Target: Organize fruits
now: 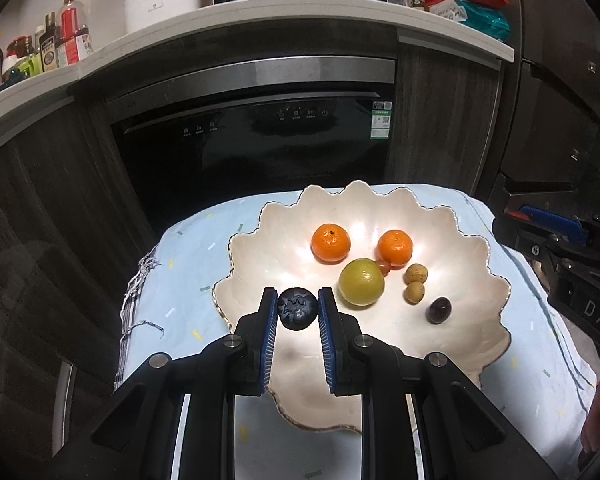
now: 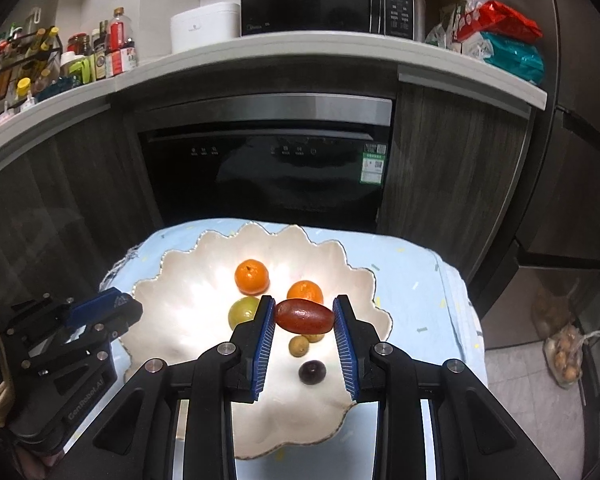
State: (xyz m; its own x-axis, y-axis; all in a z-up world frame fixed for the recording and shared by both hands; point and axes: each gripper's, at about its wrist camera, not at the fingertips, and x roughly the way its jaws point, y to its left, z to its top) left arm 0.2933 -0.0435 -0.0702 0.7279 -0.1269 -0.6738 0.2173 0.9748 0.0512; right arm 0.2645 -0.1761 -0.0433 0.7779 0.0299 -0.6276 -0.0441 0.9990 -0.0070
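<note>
Above the near-left part of the scalloped white ceramic bowl (image 1: pixel 452 232), a dark blue round blueberry (image 1: pixel 298 308) sits pinched between the blue-padded fingers (image 1: pixel 270 320) of the left gripper (image 1: pixel 298 310). The right gripper (image 2: pixel 304 316) pinches an oblong reddish-brown fruit (image 2: pixel 305 315) endwise over the bowl's middle (both fruits clear of the bowl floor, as far as can be seen). Resting inside the bowl: two orange mandarins (image 1: pixel 331 243) (image 1: pixel 395 247), a yellow-green round fruit (image 1: pixel 361 282), a small red tomato (image 1: pixel 384 266) touching it, two tan longans (image 1: pixel 416 273) (image 1: pixel 415 292) and a dark purple grape (image 1: pixel 439 310), the last apart from the rest. The bowl stands on a desk covered with a light blue patterned cloth (image 1: pixel 180 276). Beyond stands a black built-in dishwasher (image 1: pixel 256 140); a black microwave (image 2: pixel 328 0) sits on the shelf above.
</note>
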